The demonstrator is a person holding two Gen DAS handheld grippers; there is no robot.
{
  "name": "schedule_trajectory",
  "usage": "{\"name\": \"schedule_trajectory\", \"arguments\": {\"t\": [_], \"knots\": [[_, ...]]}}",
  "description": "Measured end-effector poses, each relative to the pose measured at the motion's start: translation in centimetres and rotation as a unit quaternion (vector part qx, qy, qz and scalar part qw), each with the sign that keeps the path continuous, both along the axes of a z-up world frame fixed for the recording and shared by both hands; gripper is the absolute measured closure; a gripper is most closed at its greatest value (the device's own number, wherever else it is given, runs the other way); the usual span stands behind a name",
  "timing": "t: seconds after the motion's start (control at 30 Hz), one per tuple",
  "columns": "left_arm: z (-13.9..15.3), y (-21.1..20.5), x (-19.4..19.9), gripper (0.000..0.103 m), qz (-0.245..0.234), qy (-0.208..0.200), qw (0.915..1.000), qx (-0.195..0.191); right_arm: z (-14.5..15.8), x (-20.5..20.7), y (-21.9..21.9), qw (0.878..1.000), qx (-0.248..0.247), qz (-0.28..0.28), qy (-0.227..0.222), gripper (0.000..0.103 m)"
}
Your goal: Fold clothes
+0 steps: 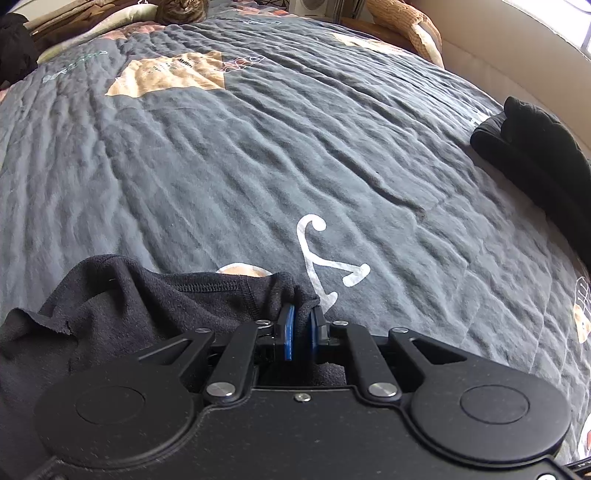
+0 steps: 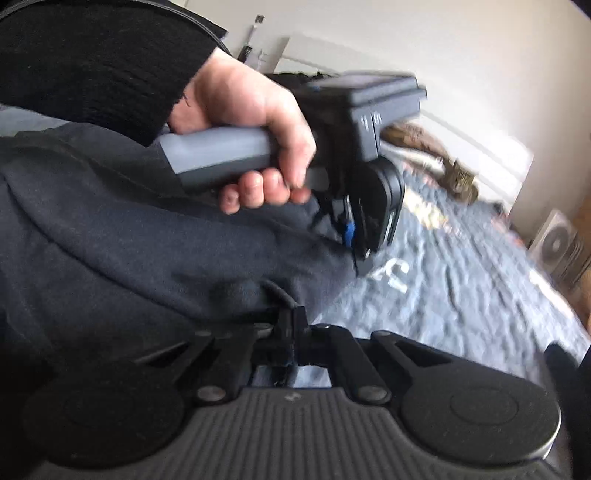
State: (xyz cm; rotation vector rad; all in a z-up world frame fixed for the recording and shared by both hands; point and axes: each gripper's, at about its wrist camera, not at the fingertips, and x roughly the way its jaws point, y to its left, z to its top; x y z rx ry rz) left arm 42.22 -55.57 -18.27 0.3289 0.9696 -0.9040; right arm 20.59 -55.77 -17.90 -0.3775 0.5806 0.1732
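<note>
Left gripper [image 1: 301, 314]: blue pads clamped on edge of dark garment [image 1: 110, 302], near stitched hem. Garment lies bunched on grey quilt [image 1: 258, 155] at near edge of bed. Right gripper [image 2: 293, 317]: jaws together, pinching fold of same garment; view blurred. Hand [image 2: 251, 122] grips left tool's handle. Second dark bundle [image 1: 535, 147] at quilt's right edge, well apart. Cat [image 1: 181, 11] at far end.
</note>
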Motion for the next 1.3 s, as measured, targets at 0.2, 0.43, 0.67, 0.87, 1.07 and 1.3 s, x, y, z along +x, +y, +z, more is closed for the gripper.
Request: {"name": "schedule_trajectory", "arguments": {"t": [0.2,0.43,0.67,0.87,1.07,1.3], "knots": [[0.1,0.1,0.2,0.093,-0.001,0.004,1.0000,-0.002,1.3,-1.0,-2.1,0.998,0.051,0.005,0.046,0.103],[0.1,-0.3,-0.1,0.096,-0.018,-0.007,0.9998,0.000,0.6,-2.1,-2.5,0.994,0.053,0.019,0.090,0.103],[1.5,0.2,-0.2,0.091,-0.003,-0.015,0.9999,-0.003,0.4,-2.2,-3.3,0.991,0.063,0.001,0.120,0.103],[5.6,3.3,-2.5,0.064,0.020,-0.037,0.9976,-0.055,3.2,-2.1,-5.9,0.987,0.143,-0.043,0.064,0.094],[10.8,12.1,-6.7,0.050,0.115,-0.058,0.9812,-0.144,3.1,-1.4,-4.7,0.989,0.132,-0.039,0.046,0.078],[12.1,24.6,-17.4,0.028,0.290,-0.223,0.9284,-0.066,4.7,-0.2,-4.0,0.971,0.223,-0.076,0.037,0.057]]}}
